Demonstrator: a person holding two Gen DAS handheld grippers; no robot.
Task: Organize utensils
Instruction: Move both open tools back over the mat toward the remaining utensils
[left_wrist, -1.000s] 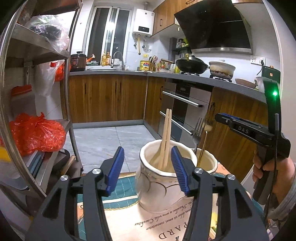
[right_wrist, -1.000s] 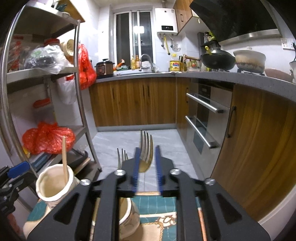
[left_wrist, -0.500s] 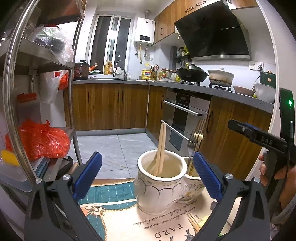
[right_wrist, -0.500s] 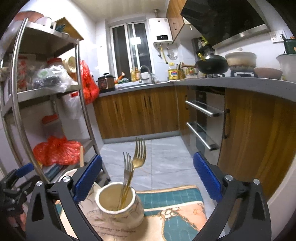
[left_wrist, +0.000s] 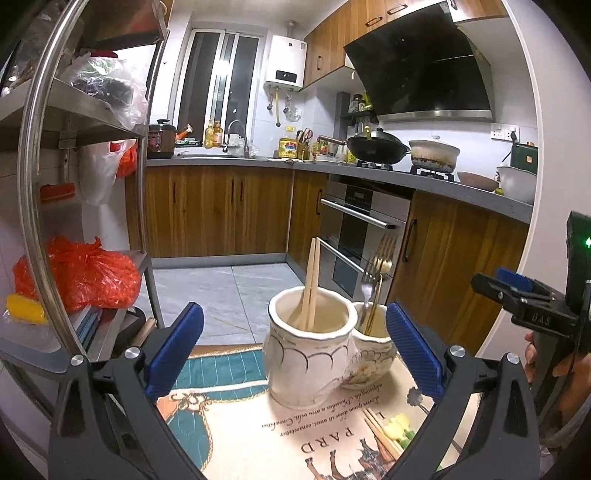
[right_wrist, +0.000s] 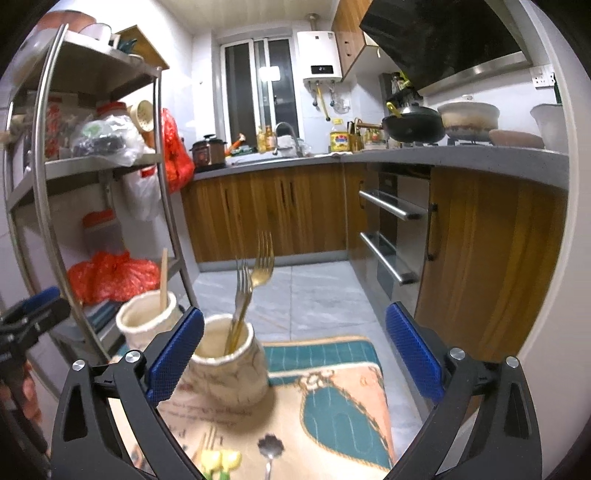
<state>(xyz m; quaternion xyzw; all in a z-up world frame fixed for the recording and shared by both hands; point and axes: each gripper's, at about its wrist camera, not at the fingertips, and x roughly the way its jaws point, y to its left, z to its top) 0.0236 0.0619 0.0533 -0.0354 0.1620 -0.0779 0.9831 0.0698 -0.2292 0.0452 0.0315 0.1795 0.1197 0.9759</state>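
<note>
Two cream ceramic jars stand side by side on a patterned mat (left_wrist: 236, 417). The left jar (left_wrist: 306, 354) holds a pair of wooden chopsticks (left_wrist: 311, 284). The right jar (right_wrist: 231, 365) holds a gold fork (right_wrist: 260, 269) and a silver fork (right_wrist: 242, 286). My left gripper (left_wrist: 293, 354) is open and empty, just in front of the chopstick jar. My right gripper (right_wrist: 293, 354) is open and empty, behind and right of the fork jar. Loose chopsticks (left_wrist: 380, 432) and a small spoon (right_wrist: 269, 452) lie on the mat.
A steel shelf rack (left_wrist: 48, 184) with red bags stands at the left. Wooden cabinets and an oven (left_wrist: 354, 236) run along the back and right. A yellow-green item (right_wrist: 218, 461) lies on the mat's near edge. The tiled floor (right_wrist: 314, 295) lies beyond the mat.
The right gripper opened, let go of the gold fork into the right jar and drew back. The left gripper opened wide and backed off from the chopstick jar.
</note>
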